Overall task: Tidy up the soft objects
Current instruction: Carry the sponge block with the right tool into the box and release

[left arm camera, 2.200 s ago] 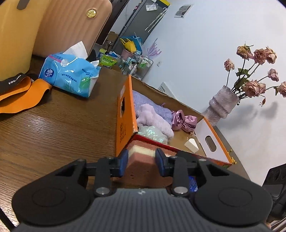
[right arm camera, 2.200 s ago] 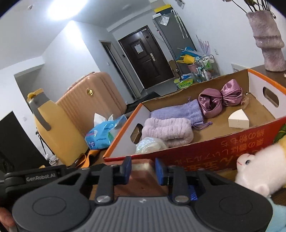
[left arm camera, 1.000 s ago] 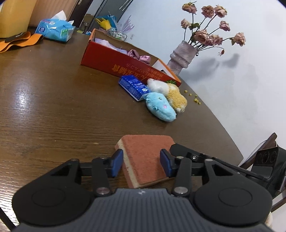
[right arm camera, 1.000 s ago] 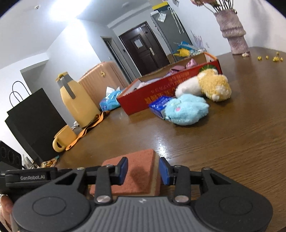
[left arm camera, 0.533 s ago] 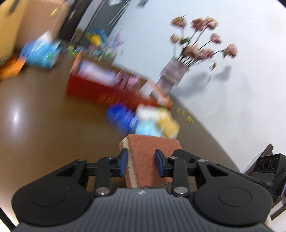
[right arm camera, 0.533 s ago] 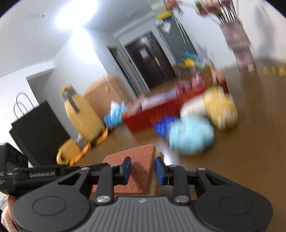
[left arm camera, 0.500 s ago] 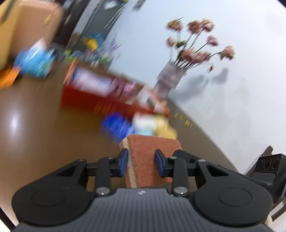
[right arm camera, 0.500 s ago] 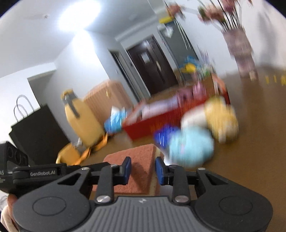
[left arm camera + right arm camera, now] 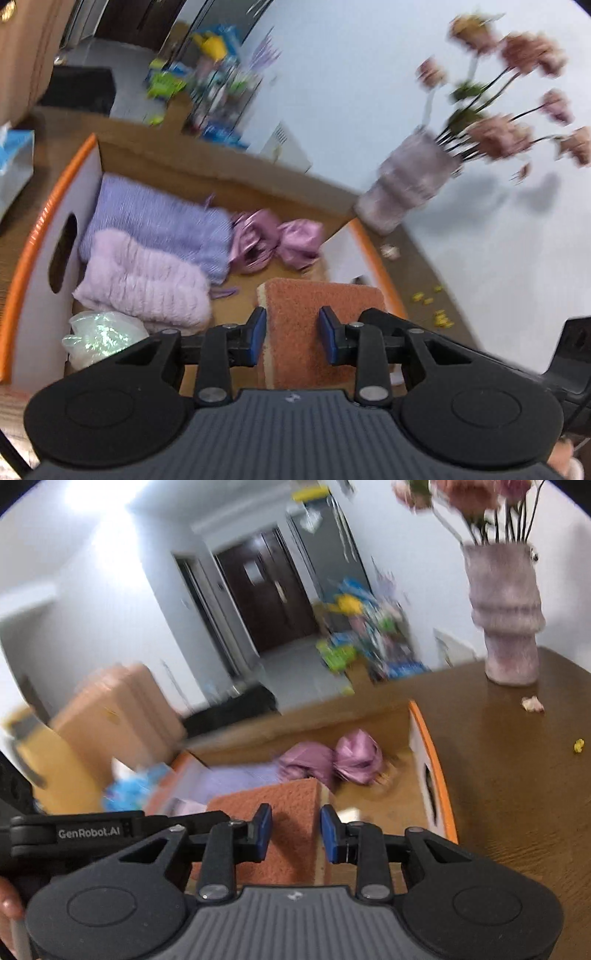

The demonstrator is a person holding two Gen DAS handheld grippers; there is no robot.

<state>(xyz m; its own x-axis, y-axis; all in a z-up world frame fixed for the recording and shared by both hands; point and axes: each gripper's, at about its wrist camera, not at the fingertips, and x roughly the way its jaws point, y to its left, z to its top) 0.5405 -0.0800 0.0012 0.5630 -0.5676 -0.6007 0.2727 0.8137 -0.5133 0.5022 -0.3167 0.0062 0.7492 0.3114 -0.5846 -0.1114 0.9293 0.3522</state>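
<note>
Above the orange-rimmed box on the counter, both the left gripper and right gripper clamp one sponge (only the left view shows the fluffy lilac cloth).

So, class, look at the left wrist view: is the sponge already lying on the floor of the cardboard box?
No, the sponge is clamped between the left gripper pads, held above the cardboard box.

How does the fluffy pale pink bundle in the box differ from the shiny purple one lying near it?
The fluffy pink bundle looks matte, plush and ribbed; the shiny purple bundle is glossy like satin. The pink one is larger and lies as a long roll by the box's end wall with the handle hole; the purple one is bunched in two puffs nearer the middle. Both are soft and rest inside the box.
</note>
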